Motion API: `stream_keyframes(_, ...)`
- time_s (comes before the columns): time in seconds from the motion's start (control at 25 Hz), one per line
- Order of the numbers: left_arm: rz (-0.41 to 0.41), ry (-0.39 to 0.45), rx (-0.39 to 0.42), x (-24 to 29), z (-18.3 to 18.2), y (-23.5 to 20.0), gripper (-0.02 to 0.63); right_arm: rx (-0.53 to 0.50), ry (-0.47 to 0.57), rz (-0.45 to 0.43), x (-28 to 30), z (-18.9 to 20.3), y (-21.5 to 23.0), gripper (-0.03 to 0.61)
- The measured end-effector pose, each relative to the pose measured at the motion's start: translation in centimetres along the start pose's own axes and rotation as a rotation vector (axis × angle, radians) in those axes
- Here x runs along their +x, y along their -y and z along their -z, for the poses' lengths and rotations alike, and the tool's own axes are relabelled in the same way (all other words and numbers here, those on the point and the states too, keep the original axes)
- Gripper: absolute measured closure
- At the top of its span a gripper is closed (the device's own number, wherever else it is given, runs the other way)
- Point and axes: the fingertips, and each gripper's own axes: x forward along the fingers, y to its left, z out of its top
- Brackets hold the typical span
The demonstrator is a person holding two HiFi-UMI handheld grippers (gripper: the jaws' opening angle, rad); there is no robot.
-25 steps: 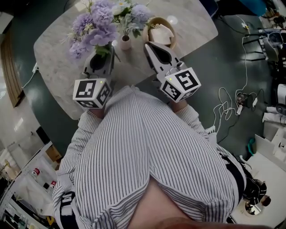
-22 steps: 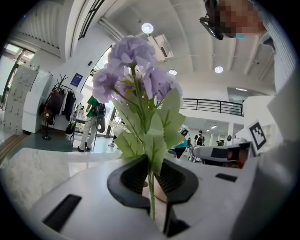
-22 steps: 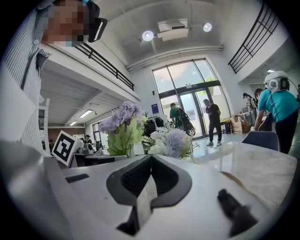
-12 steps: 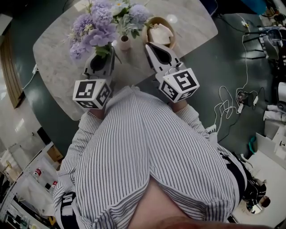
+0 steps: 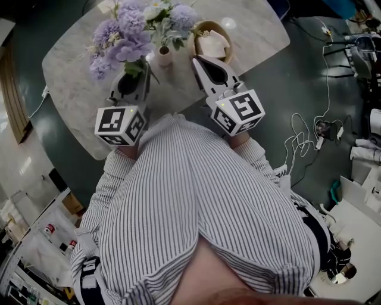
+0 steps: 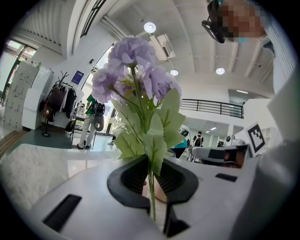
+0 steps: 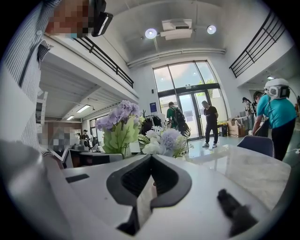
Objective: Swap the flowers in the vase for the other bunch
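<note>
The left gripper (image 5: 132, 74) is clamped on the thin green stems (image 6: 151, 190) of the purple bunch (image 5: 119, 43), holding it upright over the left part of the marble table (image 5: 71, 83). In the left gripper view the stems run straight up between the closed jaws, with pale green leaves (image 6: 154, 126) fanning out just above them and the lilac heads on top.

Just to the right of that bunch stands the small pale vase (image 5: 164, 57), on the table toward its far side. It holds the white and lilac bunch (image 5: 168, 14) (its blooms touch or overlap the purple ones from above; I cannot tell which).

The right gripper (image 5: 196, 60) points toward the far side of the table, its tip close beside the vase on the right, its jaws pressed together with nothing between them; the right gripper view (image 7: 151, 157) shows the same, with both bunches beyond. Just past its tip sits a round basket (image 5: 200, 30) with a folded light cloth (image 5: 215, 45) inside.
</note>
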Motion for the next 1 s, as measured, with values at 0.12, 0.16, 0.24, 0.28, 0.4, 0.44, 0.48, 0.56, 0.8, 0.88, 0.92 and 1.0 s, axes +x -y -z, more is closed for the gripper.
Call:
stream_keyframes(0.12,-0.003,0.003,0.003,-0.05,-0.17,0.10,0.569,-0.006,-0.002,-0.005,0.01,-0.10,-0.14,0.563)
stream_keyframes(0.16,-0.003,0.004,0.004,-0.07,-0.23,0.13,0.569,-0.007,-0.004,-0.008,0.00,-0.11,-0.19,0.563)
stream_keyframes(0.24,-0.002,0.005,0.004,-0.13,-0.31,0.21,0.569,-0.009,-0.008,-0.018,-0.02,-0.13,-0.37,0.563)
stream_keyframes(0.28,-0.002,0.004,0.003,-0.16,-0.32,0.26,0.569,-0.011,-0.011,-0.024,-0.04,-0.13,-0.49,0.563)
stream_keyframes(0.4,0.001,0.005,0.005,-0.25,-0.38,0.49,0.569,-0.016,-0.017,-0.035,-0.06,-0.08,-0.75,0.563)
stream_keyframes(0.44,0.002,0.006,0.006,-0.27,-0.40,0.56,0.569,-0.017,-0.019,-0.038,-0.06,-0.06,-0.80,0.563)
stream_keyframes(0.48,0.003,0.006,0.008,-0.27,-0.43,0.61,0.569,-0.019,-0.020,-0.040,-0.06,-0.06,-0.84,0.563)
stream_keyframes(0.56,0.002,0.004,0.009,-0.28,-0.47,0.64,0.569,-0.020,-0.020,-0.041,-0.07,-0.12,-0.85,0.563)
stream_keyframes(0.8,-0.010,0.008,0.008,-0.28,-0.44,0.50,0.569,-0.018,-0.021,-0.044,-0.12,0.04,-0.62,0.563)
stream_keyframes(0.88,-0.012,0.010,0.008,-0.30,-0.45,0.52,0.569,-0.022,-0.021,-0.047,-0.11,0.05,-0.64,0.563)
stream_keyframes(0.92,-0.013,0.012,0.009,-0.32,-0.47,0.54,0.569,-0.023,-0.022,-0.048,-0.10,0.07,-0.67,0.563)
stream_keyframes(1.0,-0.015,0.015,0.013,-0.37,-0.50,0.58,0.569,-0.026,-0.023,-0.052,-0.08,0.13,-0.73,0.563)
